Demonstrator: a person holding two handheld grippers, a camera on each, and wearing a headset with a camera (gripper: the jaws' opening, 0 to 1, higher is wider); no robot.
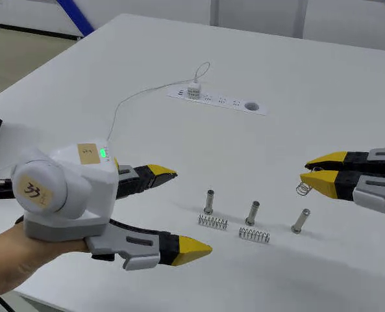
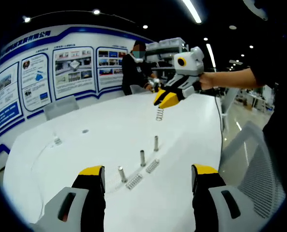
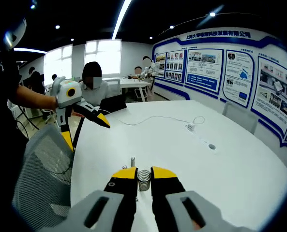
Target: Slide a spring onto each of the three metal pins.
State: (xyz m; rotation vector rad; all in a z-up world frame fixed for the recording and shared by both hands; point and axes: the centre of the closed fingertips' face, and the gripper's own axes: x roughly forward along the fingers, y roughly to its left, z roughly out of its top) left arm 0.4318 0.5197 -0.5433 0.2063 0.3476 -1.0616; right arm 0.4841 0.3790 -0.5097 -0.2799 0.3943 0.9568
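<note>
While your right tool (image 1: 305,169) grips 1 spring (image 1: 302,189) above the desk (image 1: 296,78), your left tool (image 1: 193,210) gapes released near 3 pins (image 1: 252,212).

Three pins (image 1: 252,213) stand in a row on the desk (image 1: 179,169); two springs (image 1: 213,221) lie just before them (power strip (image 1: 221,102) behind).
</note>
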